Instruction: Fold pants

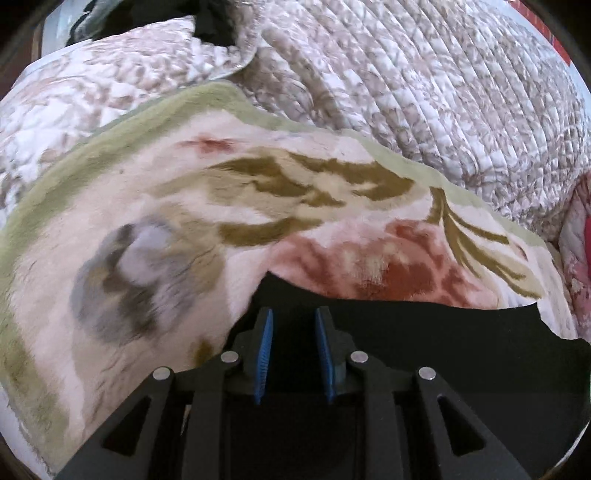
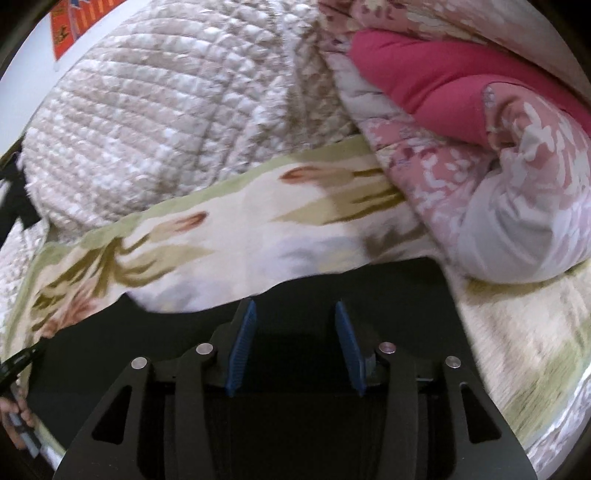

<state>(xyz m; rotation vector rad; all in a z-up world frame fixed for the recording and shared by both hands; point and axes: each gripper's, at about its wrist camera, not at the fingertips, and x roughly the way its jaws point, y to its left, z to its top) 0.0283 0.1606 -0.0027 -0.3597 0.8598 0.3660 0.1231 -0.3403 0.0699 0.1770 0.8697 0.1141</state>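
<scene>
Black pants [image 1: 424,343] lie flat on a floral blanket [image 1: 258,206] on a bed, filling the lower part of both wrist views [image 2: 295,291]. My left gripper [image 1: 294,314] hovers over the pants' far edge, its blue pads a short gap apart with nothing between them. My right gripper [image 2: 295,306] is over the pants too, jaws wider apart and empty. The near part of the pants is hidden under both grippers.
A quilted beige bedspread [image 1: 424,92] is bunched behind the blanket. A rolled pink floral duvet [image 2: 498,177] with a red lining lies at the right. A dark garment [image 1: 214,22] sits at the far back. A hand [image 2: 14,417] holds the other gripper at lower left.
</scene>
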